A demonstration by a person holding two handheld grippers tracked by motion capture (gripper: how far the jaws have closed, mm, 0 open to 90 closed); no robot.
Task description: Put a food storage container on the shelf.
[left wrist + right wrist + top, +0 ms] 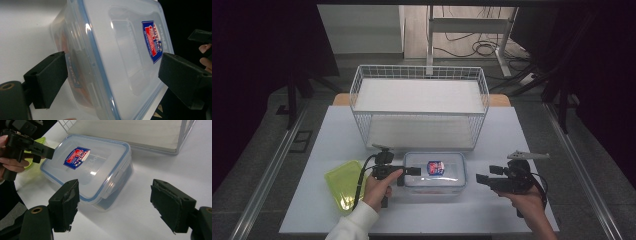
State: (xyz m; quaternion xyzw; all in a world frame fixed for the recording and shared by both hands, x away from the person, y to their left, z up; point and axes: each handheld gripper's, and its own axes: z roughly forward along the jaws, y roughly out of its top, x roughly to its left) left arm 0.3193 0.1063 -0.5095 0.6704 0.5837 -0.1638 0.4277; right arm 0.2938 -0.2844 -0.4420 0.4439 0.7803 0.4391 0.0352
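While the left gripper straddled the container edge, fingers spread, the right gripper waited beside it, fingers spread.

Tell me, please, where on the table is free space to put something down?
Bare table lies between the container and the right gripper, along the near edge, and left of the wire basket. It is crowded where the green lid, the left gripper and the container meet.
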